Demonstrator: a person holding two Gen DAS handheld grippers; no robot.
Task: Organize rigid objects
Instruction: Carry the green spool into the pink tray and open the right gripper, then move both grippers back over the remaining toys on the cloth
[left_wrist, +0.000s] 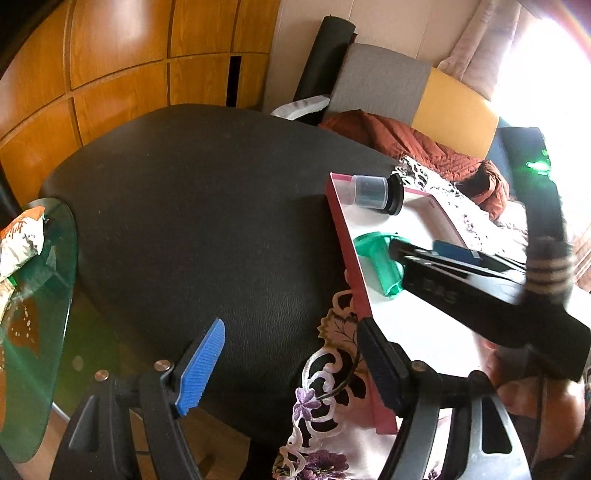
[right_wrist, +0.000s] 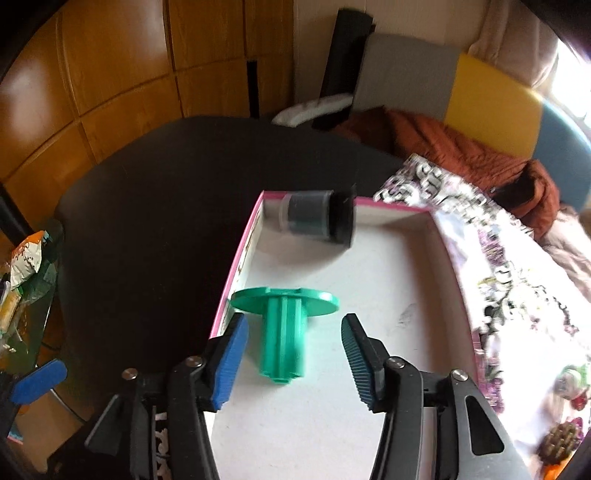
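Note:
A shallow white box with a pink rim (right_wrist: 236, 273) lies on a black table beside a floral cloth. Inside it, a green plastic spool (right_wrist: 284, 332) with a round flange rests on the floor near the left wall. A clear jar with a black lid (right_wrist: 310, 218) lies on its side in the far left corner. My right gripper (right_wrist: 293, 319) is open over the box, a pad on each side of the spool's stem without touching it. In the left wrist view my left gripper (left_wrist: 291, 325) is open, straddling the box's near left wall (left_wrist: 347, 251); the spool (left_wrist: 376, 254) and jar (left_wrist: 369, 192) lie beyond.
The black table (left_wrist: 203, 221) stretches left of the box. A glass side table (left_wrist: 40, 314) with snack bags stands at far left. The floral cloth (right_wrist: 498, 277) covers the right side. An orange quilt (right_wrist: 461, 155), cushions and wooden cupboards lie behind.

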